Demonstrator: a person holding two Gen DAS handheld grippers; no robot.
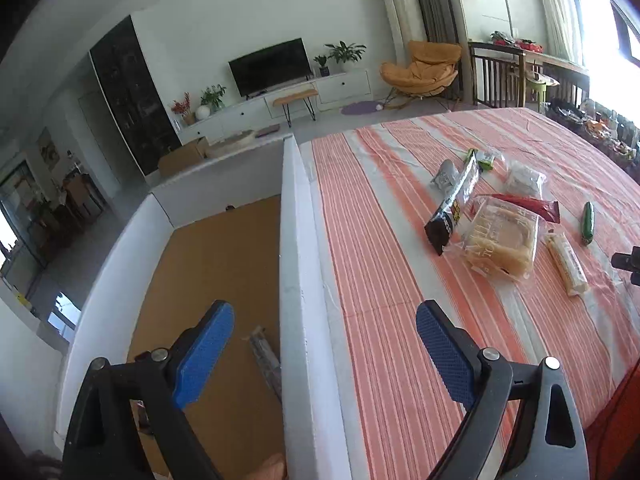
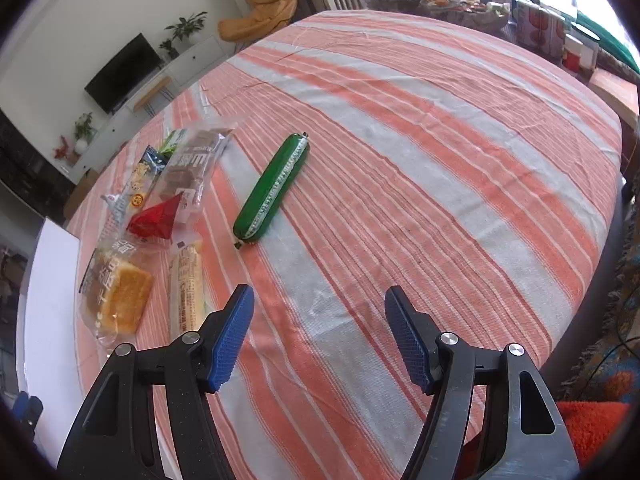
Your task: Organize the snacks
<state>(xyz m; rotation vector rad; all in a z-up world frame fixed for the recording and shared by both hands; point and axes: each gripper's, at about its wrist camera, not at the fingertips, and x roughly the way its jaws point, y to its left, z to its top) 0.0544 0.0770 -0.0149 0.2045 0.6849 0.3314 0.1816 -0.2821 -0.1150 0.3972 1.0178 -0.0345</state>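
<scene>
My left gripper [image 1: 324,312] is open and empty and straddles the right wall of a white box [image 1: 294,240]. Its left finger is over the box's brown floor, where a grey wrapped snack [image 1: 265,356] lies. Loose snacks lie on the striped tablecloth [image 1: 380,240]: a black bar [image 1: 456,204], a bagged cake [image 1: 500,242], a red packet [image 1: 528,205] and a cream stick [image 1: 568,266]. My right gripper [image 2: 320,292] is open and empty above the cloth. A green sausage [image 2: 276,188] lies ahead of it, and the cake [image 2: 120,300] and the cream stick [image 2: 186,280] lie beside its left finger.
The white box [image 2: 52,300] stands at the table's left edge. A brown chocolate packet [image 2: 196,164] and small packets lie beyond the red packet [image 2: 156,216]. Boxes and jars [image 2: 540,28] crowd the far right. The other gripper [image 1: 628,262] shows at the right edge.
</scene>
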